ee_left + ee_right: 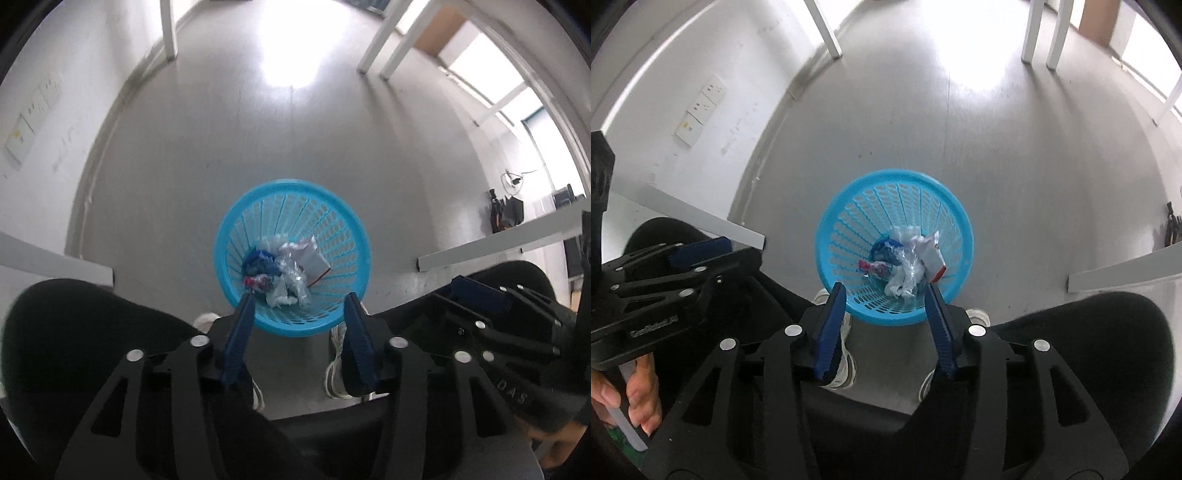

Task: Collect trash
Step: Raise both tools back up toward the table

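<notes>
A round blue plastic basket point(295, 183) stands on the grey floor below both grippers; its rim point(897, 175) also shows in the right wrist view. Crumpled trash point(288, 269) lies in its bottom: white paper, clear plastic, and blue and red wrappers point(905, 266). My left gripper point(299, 297) hangs above the basket, pointing down into it, open with nothing between its blue pads. My right gripper point(885, 287) hangs beside it over the same basket, also open with nothing in it.
The person's white shoes point(846, 362) and dark trouser legs point(92, 332) flank the basket's near side. White table edges point(498, 247) jut in on both sides. White table legs point(827, 29) stand farther off. A wall with sockets point(701, 107) runs along the left.
</notes>
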Demonstrator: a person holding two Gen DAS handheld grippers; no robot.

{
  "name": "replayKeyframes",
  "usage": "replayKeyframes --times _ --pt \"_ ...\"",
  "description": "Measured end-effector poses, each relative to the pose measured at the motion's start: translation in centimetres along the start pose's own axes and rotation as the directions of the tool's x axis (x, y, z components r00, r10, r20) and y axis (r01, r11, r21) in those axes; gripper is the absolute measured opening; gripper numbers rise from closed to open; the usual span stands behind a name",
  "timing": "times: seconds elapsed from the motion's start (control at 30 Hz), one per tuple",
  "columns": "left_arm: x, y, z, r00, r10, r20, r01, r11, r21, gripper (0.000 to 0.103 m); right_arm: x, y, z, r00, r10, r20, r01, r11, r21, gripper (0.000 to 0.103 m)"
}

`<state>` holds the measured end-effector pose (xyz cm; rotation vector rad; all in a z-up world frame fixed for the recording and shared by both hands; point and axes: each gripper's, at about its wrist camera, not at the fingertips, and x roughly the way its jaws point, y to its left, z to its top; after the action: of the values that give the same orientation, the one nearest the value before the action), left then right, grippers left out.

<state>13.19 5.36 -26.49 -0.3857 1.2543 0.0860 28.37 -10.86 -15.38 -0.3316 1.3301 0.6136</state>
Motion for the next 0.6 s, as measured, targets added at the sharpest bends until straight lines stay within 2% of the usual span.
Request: replayKeyframes --times 0.1,0.17,0.23,0.33,0.6 --pt "-2.5 0.0 -0.5 0.999 -0.027 0.045 0.028 0.999 -0.019 0.052 -2.3 0.1 -0.8 0.999 0.014 0.038 -0.013 1.0 -0.017 0.045" --pt "-4.6 -0.3 -1.0 0.994 -0.001 0.105 0.0 1.0 0.006 0.058 -4.3 0.7 -1.2 0.996 0.013 0.086 -0.01 0.999 -0.042 0.049" --pt "-6.3 -0.9 -1.4 0.986 0.029 0.162 -0.035 0.999 0.035 0.064 -6.5 1.4 -1.6 0.988 0.004 0.153 0.009 0.997 -0.082 0.054" --pt "-8.8 -1.6 -2.2 0.968 0.06 0.245 -0.081 0.994 0.077 0.068 -9.4 2.1 -2.3 0.973 0.028 0.229 -0.004 0.994 -0.106 0.055" --pt "-13.2 -2.0 -4.3 0.935 0.039 0.351 -0.086 0.989 0.12 0.075 -15.2 2.0 -4.3 0.934 0.063 0.352 -0.025 0.993 -0.112 0.057"
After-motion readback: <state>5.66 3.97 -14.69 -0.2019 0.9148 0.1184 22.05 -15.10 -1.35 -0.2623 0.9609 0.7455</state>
